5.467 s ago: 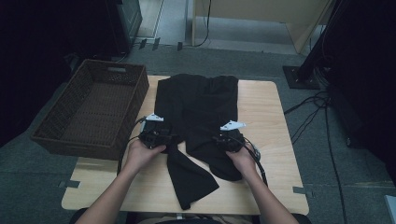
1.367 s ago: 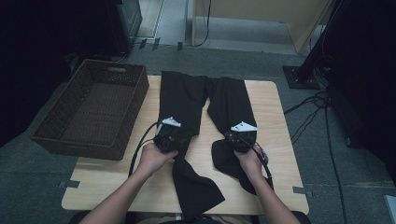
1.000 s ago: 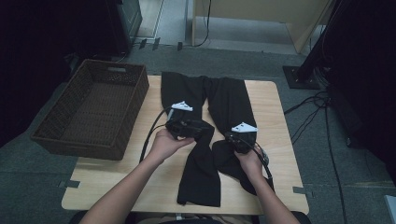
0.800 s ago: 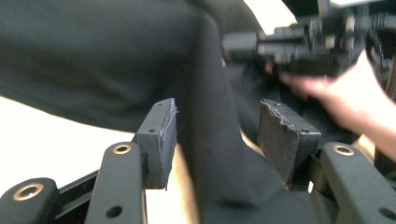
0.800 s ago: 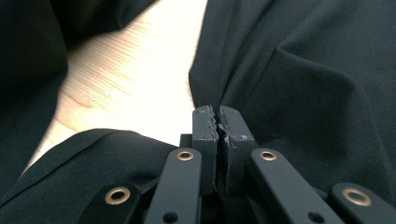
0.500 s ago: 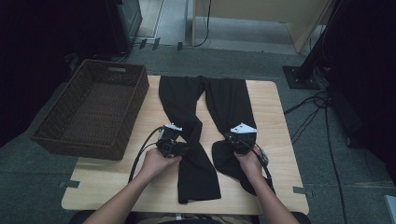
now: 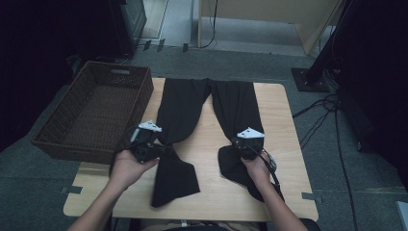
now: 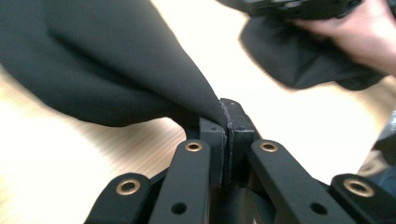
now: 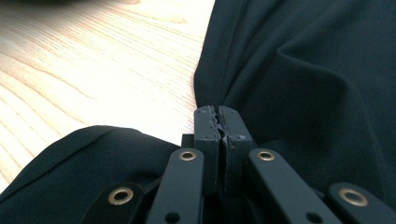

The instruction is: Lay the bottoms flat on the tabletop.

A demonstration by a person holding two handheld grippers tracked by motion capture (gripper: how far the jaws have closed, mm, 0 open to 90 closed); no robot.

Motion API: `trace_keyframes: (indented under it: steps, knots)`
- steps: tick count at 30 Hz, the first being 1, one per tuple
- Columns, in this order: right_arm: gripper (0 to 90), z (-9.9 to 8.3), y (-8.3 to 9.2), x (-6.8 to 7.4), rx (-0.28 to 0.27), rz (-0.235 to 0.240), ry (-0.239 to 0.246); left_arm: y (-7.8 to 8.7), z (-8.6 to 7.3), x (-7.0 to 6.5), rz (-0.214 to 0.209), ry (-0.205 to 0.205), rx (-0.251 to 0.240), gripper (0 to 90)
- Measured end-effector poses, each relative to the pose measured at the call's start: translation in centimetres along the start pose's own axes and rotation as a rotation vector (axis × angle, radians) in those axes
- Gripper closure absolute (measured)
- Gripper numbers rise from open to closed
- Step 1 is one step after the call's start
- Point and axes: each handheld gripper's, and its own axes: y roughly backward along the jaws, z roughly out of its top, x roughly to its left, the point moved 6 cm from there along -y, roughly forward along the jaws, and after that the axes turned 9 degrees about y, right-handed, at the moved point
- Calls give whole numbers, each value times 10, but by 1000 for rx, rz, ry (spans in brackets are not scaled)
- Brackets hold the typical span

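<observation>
Left gripper (image 8: 223, 109) just clamped trousers (image 7: 182, 113) leg edge near basket (image 7: 91, 113); right gripper (image 9: 219, 116) pinching other leg. Fold can start.

A light wooden table with rounded corners (image 7: 276, 103) stands on a grey carpeted floor (image 7: 332, 159); strips of grey tape (image 7: 309, 196) mark the carpet by its near corners; black cables (image 7: 320, 120) trail across the floor at the right. Beyond the carpet lies a paler hard floor (image 7: 250, 31) under a light wooden panel (image 7: 269, 10); both sides of the room sink into darkness.
</observation>
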Motion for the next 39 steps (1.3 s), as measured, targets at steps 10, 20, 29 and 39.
trace_keyframes:
  steps: [10,20,29,39]
  knots:
    - [877,0,0,1,2,-2,1,-10,2,-12,-51,25,-51,461]
    - [876,0,0,1,-3,1,4,-34,-20,31,35,112,-22,408]
    - [875,1,0,0,12,9,4,-25,-60,17,20,71,-22,297]
    - [875,5,-4,4,16,19,20,-56,-62,-5,-149,61,88,886]
